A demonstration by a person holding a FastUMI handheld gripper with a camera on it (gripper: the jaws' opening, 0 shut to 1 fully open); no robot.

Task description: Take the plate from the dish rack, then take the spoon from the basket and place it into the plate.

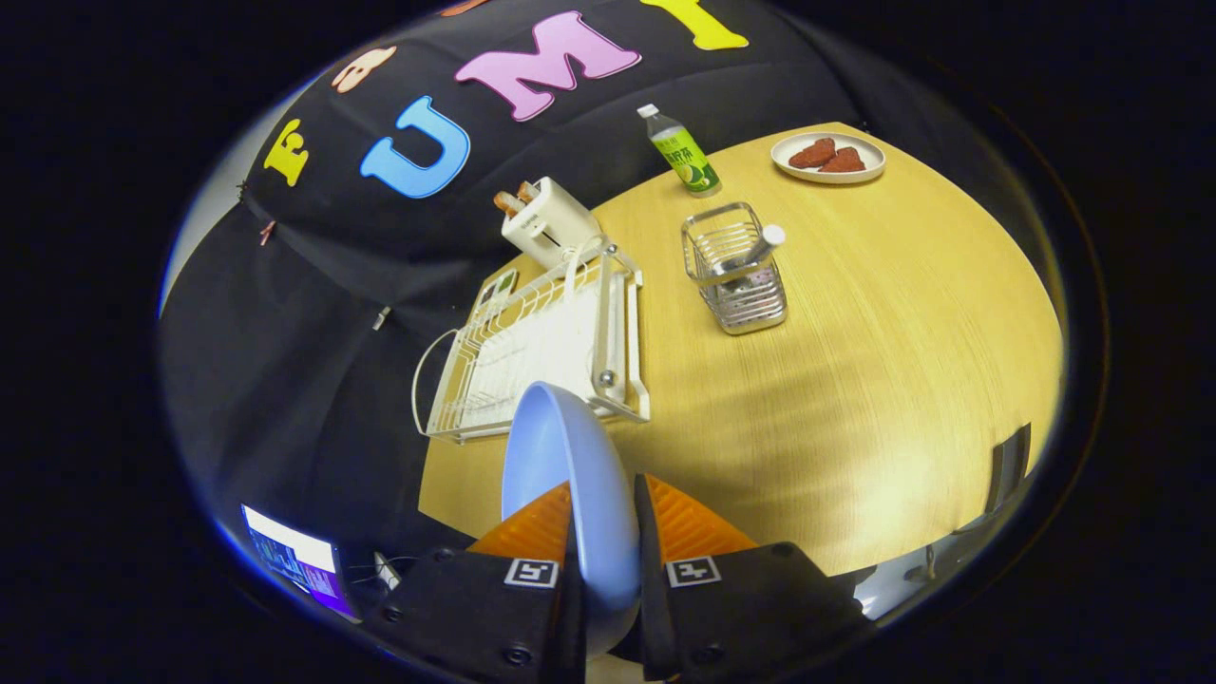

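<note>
Both orange fingers point(537, 522) of your gripper point(604, 532) press on the rim of the pale blue plate point(570, 475), one on each face, so the grip is closed on it. You hold the plate on edge, raised over the near side of the wooden table point(855, 380), clear of the white dish rack point(532, 351) that stands just beyond the fingers at about 12 o'clock. From the plate, the wire basket point(733, 271) stands at about 1 o'clock, apart from the rack. A spoon point(755, 249) stands in that basket, its white handle end leaning out over the rim. Past the rack at 12 o'clock sits a white toaster point(551, 223) with toast in its slots. A green-labelled bottle point(682, 152) stands upright beyond the basket. Further round, at about 2 o'clock, a white dish point(826, 157) carries two reddish-brown pieces. A lit screen point(299, 560) shows at 9 o'clock, below table level.
</note>
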